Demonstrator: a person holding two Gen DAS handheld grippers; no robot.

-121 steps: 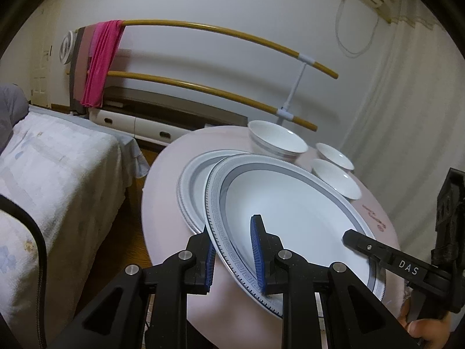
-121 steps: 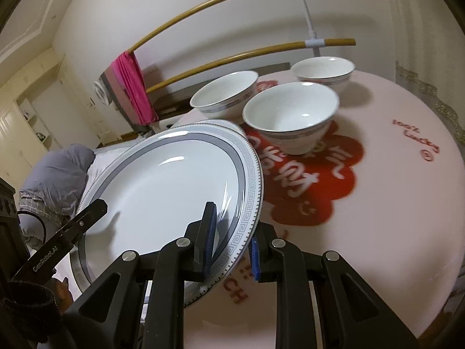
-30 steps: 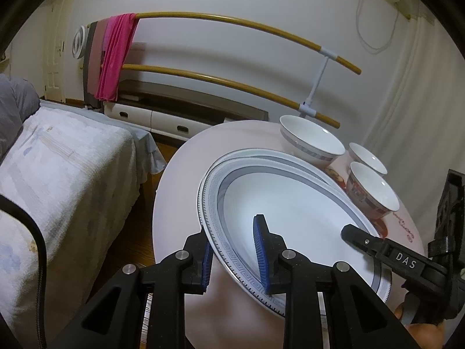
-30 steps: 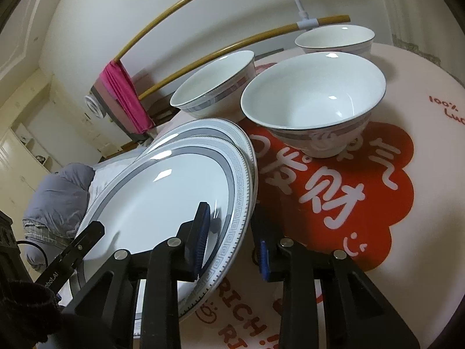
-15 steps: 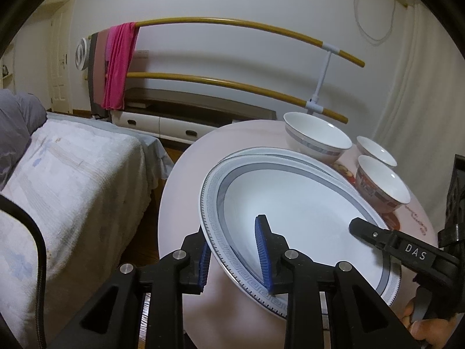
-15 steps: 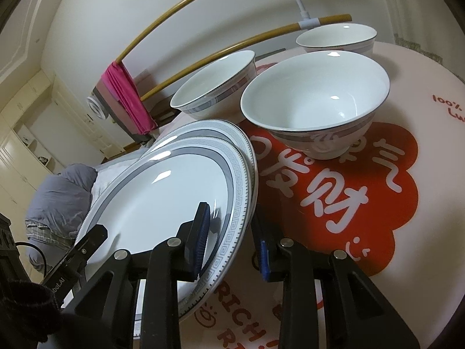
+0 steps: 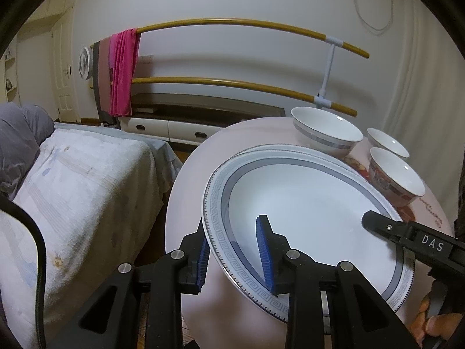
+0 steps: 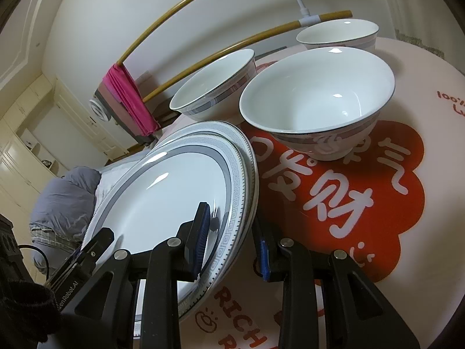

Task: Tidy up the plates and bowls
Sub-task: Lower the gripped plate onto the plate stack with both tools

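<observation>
Left wrist view: left tongs (image 7: 235,257) at lower centre, straddling near rim of top plate (image 7: 314,218); jaws just eased wider, pad contact unclear. Top plate stacked on second plate (image 7: 290,147) on round surface (image 7: 191,203). Three bowls (image 7: 327,132) at upper right.

Right wrist view: right tongs (image 8: 232,247) at lower centre, narrowly parted across right rim of top plate (image 8: 174,192); grip unclear. Nearest bowl (image 8: 316,101) at upper right, on red print.

lower plate (image 8: 252,157): mostly hidden under the upper plate (image 8: 174,192), only a rim sliver showing
far bowl (image 8: 340,36): base hidden behind the near bowl (image 8: 316,99)
table lettering (image 8: 453,104): cut off by the picture's edge
</observation>
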